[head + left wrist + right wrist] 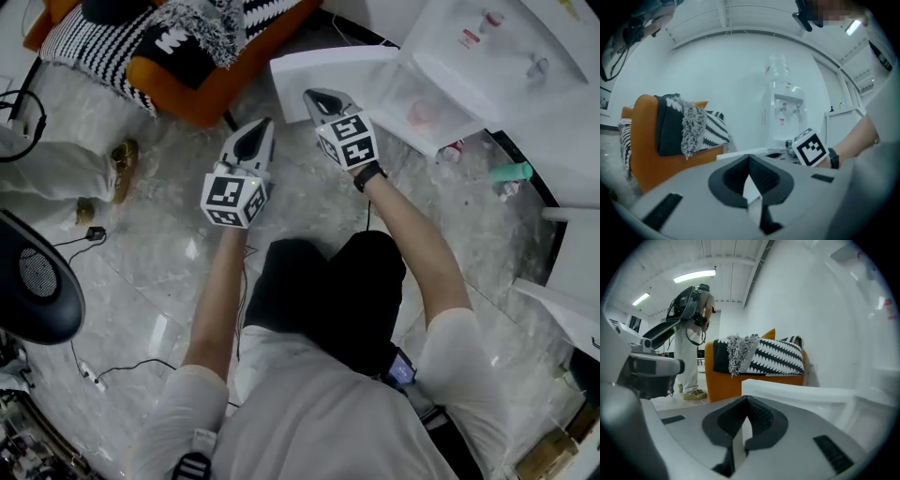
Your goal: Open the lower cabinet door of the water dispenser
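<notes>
The white water dispenser (506, 66) stands at the top right, seen from above; in the left gripper view the water dispenser (785, 117) carries a clear bottle (777, 68). Its lower cabinet door (328, 67) stands swung out to the left, showing the cabinet's inside (427, 108). My right gripper (317, 97) is shut, its tips at the door's near edge with nothing between them; the door (801, 392) fills the view just beyond my right gripper (740, 427). My left gripper (255, 139) hangs over the floor to the left of the door, shut and empty, like my left gripper (751, 185) in its own view.
An orange sofa (202, 89) with striped cushions (103, 47) stands at the top left. A standing person's shoes (122, 167) are at the left, and that person (693, 338) wears a backpack. A dark round object (37, 281) and cables (103, 370) lie lower left. A green bottle (511, 172) lies by the dispenser.
</notes>
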Demonstrator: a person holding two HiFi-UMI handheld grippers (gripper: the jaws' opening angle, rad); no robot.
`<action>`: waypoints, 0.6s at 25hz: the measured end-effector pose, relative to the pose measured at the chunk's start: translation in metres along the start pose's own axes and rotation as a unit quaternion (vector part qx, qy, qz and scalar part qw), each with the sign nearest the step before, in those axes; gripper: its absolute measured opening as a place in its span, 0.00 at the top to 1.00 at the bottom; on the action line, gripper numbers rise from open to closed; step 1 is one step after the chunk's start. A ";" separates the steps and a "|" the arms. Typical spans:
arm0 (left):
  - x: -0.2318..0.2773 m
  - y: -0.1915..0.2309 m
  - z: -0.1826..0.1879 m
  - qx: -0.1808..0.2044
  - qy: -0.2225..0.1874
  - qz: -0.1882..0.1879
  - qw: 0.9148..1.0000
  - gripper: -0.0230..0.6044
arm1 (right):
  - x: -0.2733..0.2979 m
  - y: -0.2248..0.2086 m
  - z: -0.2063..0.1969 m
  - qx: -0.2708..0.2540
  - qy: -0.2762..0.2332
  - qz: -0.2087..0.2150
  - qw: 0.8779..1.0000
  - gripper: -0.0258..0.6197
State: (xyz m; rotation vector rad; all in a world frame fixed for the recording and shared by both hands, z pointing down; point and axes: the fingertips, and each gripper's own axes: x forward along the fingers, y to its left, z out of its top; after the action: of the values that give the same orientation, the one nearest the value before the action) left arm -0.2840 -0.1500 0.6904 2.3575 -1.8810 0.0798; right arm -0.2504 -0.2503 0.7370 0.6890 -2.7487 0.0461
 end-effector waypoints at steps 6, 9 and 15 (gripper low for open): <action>0.037 -0.086 0.077 0.007 0.004 -0.080 0.997 0.95 | -0.137 -0.055 0.053 0.023 -0.005 -0.081 0.996 0.95; 0.053 -0.136 0.123 0.006 0.010 -0.123 0.992 0.95 | -0.213 -0.085 0.087 0.031 -0.006 -0.135 0.990 0.95; 0.044 -0.215 0.239 0.007 0.022 -0.175 0.984 0.95 | -0.340 -0.100 0.180 0.067 -0.019 -0.215 0.974 0.95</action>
State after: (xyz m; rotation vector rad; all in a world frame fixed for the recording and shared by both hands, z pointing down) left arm -0.0732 -0.1767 0.4449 2.6308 -1.4233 0.1109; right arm 0.0298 -0.2029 0.4583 1.3193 -2.5852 0.1231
